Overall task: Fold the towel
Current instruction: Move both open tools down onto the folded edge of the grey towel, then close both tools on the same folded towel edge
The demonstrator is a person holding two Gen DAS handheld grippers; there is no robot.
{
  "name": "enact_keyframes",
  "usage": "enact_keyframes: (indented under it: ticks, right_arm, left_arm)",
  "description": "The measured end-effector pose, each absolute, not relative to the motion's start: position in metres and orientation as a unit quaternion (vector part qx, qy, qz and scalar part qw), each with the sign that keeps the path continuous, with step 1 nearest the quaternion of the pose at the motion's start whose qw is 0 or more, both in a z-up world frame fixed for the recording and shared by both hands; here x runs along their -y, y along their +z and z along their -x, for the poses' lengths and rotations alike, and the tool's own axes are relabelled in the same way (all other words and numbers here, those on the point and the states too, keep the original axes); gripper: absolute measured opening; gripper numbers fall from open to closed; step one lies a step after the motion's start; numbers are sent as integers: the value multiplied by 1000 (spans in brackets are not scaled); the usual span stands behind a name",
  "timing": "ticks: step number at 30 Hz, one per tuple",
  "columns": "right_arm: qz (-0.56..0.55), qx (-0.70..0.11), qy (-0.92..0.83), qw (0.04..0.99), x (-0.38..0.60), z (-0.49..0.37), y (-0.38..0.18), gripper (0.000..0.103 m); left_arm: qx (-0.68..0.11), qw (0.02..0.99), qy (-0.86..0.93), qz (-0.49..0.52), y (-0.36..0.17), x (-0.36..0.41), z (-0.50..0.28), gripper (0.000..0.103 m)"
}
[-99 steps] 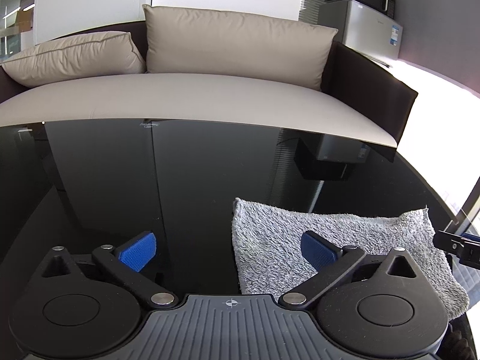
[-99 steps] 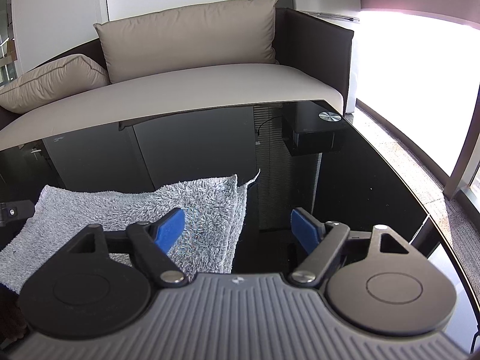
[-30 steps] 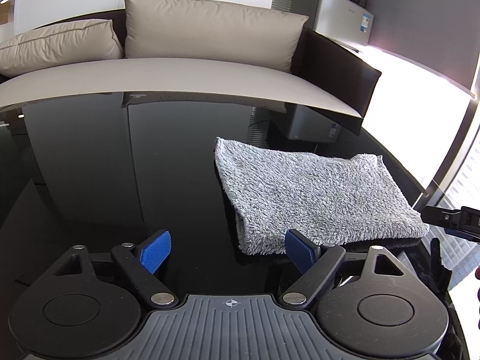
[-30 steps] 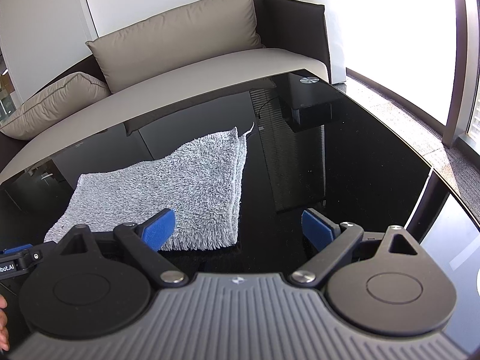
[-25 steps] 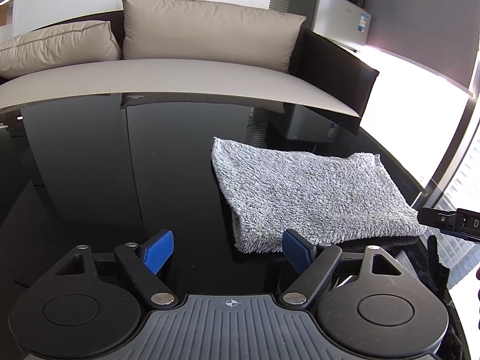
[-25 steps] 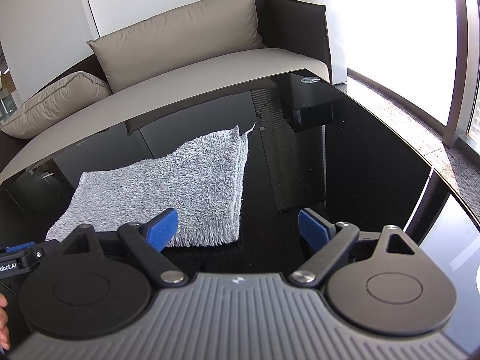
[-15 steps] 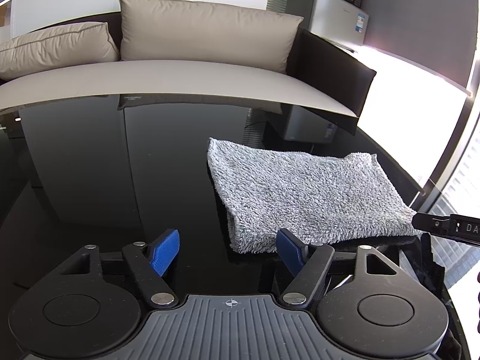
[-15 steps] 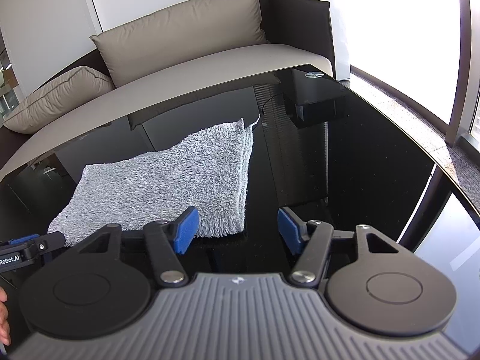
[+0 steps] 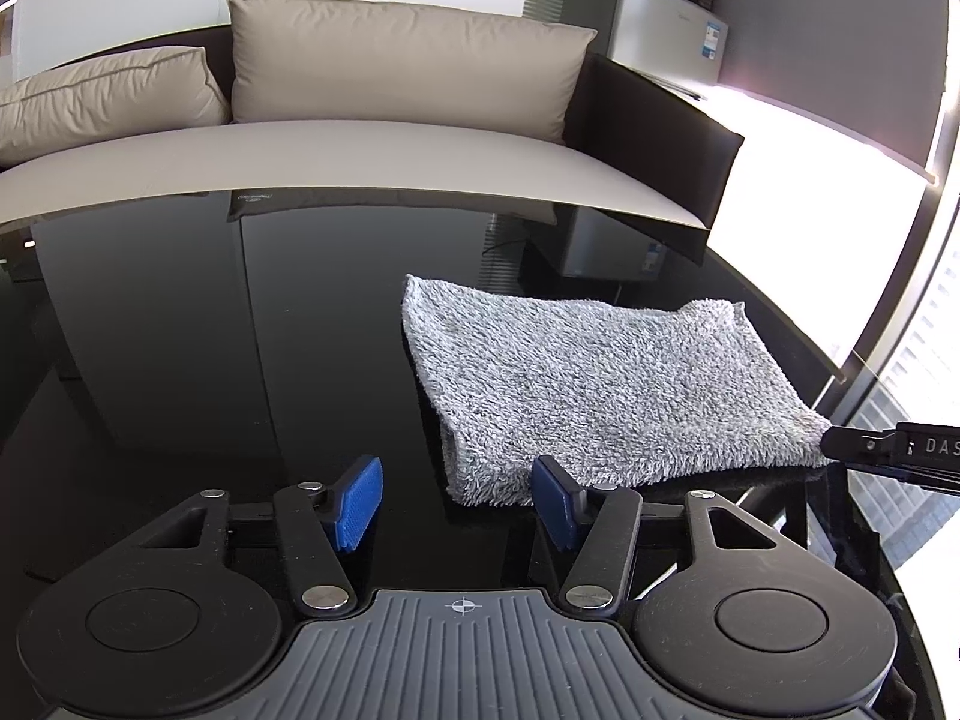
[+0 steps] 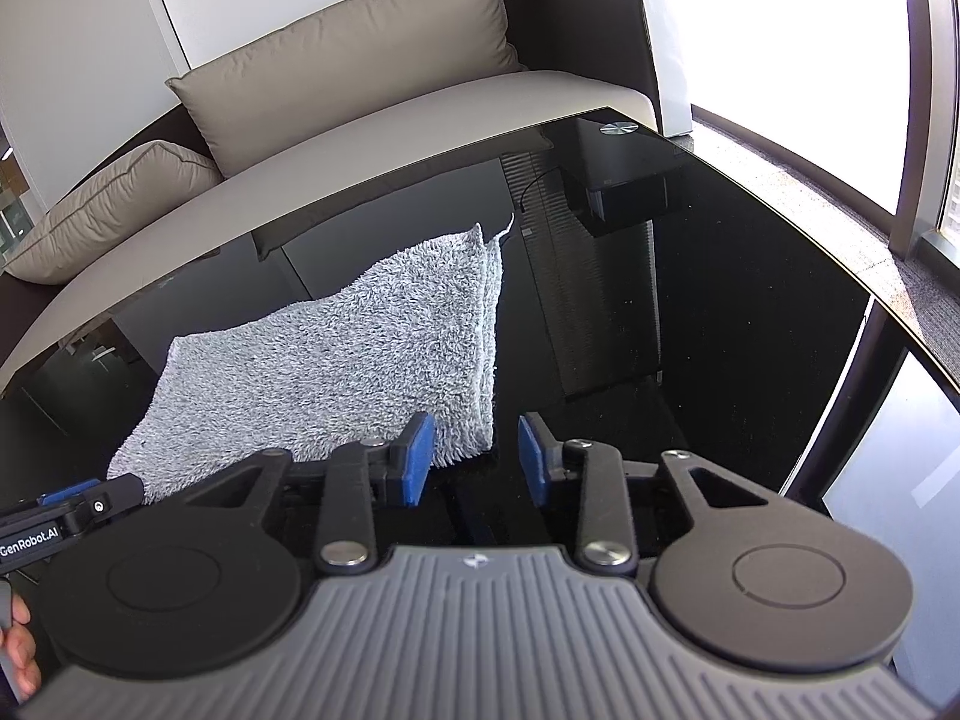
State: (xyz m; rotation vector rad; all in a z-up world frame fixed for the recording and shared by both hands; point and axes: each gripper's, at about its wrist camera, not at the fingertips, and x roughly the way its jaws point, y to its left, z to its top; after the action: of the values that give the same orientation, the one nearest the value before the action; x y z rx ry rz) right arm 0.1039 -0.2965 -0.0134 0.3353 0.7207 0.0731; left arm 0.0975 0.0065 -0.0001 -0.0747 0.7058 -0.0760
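Observation:
A grey fluffy towel [image 9: 600, 372] lies folded flat on the black glass table [image 9: 210, 330]. It also shows in the right wrist view [image 10: 336, 360]. My left gripper [image 9: 459, 504] is open and empty, held just short of the towel's near left corner. My right gripper [image 10: 474, 459] is open with a narrower gap, empty, just short of the towel's near right corner. The right gripper's tip shows in the left wrist view [image 9: 888, 450]. The left gripper's tip shows in the right wrist view [image 10: 78, 501].
A beige sofa [image 9: 360, 144] with cushions stands behind the table. A small fridge with a microwave [image 9: 666, 30] is at the back right. The table's right edge [image 10: 840, 276] borders bright windows. A black box [image 10: 624, 180] shows through the glass.
Both grippers have drawn back from the towel, which now lies free on the table. Their jaws have narrowed, the right one more.

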Motion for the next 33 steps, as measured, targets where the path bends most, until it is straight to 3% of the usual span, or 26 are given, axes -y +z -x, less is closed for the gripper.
enact_keyframes:
  ticks: [14,20,33]
  right_arm:
    - [-186,-355,26,916,293,-106,-15,7]
    - [-195,-346,21,918,295,-104,-13,5]
    - [-204,-344,16,916,304,-102,-10,5]
  left_arm:
    - [-344,937,-48,26,-1,-2,-97,28]
    - [-344,937,-56,26,0,0,-96,13]
    - [-353,934,-57,25,1,5,-90,10]
